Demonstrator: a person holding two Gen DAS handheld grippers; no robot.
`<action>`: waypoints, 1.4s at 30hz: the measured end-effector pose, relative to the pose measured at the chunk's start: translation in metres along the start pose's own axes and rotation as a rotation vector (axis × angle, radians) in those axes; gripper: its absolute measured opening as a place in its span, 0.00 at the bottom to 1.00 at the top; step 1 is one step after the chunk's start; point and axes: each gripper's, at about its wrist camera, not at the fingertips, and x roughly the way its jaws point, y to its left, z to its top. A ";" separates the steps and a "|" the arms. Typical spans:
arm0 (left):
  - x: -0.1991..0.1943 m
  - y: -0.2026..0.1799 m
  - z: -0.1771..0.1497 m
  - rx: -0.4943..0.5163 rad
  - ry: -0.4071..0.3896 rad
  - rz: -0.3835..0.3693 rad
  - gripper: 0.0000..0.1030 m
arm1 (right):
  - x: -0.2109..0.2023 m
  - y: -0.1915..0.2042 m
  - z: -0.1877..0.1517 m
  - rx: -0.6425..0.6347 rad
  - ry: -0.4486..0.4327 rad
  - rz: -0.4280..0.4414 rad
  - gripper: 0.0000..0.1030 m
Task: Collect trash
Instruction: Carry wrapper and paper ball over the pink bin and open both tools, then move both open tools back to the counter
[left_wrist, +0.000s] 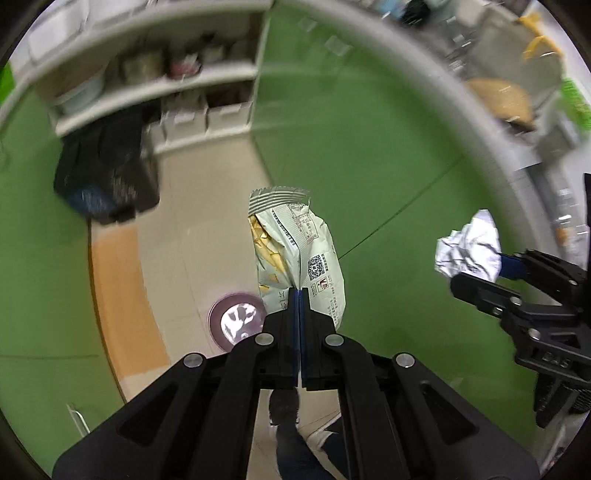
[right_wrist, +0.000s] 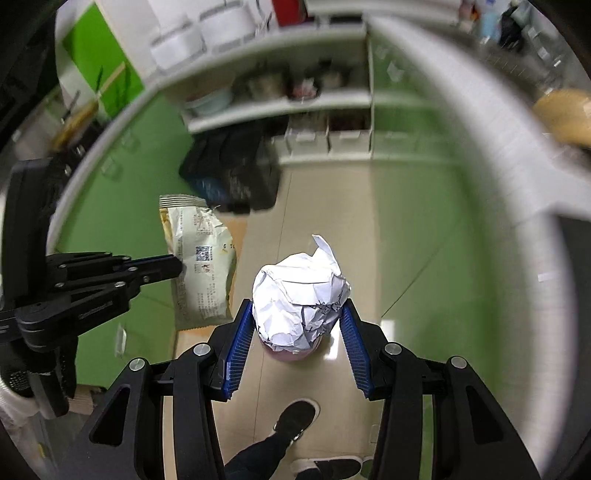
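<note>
Pale snack wrapper, QR code, in left gripper.

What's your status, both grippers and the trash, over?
Left gripper shut on snack wrapper. Right gripper shut on crumpled paper ball. Purple bin on floor below, path unobstructed.

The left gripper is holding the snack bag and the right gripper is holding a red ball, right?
Not quite. The left gripper does pinch the snack bag, but the right gripper holds a crumpled white paper ball, not a red one. The right wrist view shows it clearly.
</note>
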 end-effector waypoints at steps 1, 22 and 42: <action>0.027 0.012 -0.008 -0.018 0.021 -0.002 0.00 | 0.025 0.000 -0.006 -0.001 0.025 0.001 0.45; 0.256 0.127 -0.108 -0.183 0.132 0.013 0.89 | 0.225 -0.012 -0.069 -0.002 0.190 0.012 0.45; 0.151 0.188 -0.105 -0.303 -0.087 0.057 0.97 | 0.318 0.042 -0.059 -0.101 0.259 0.095 0.88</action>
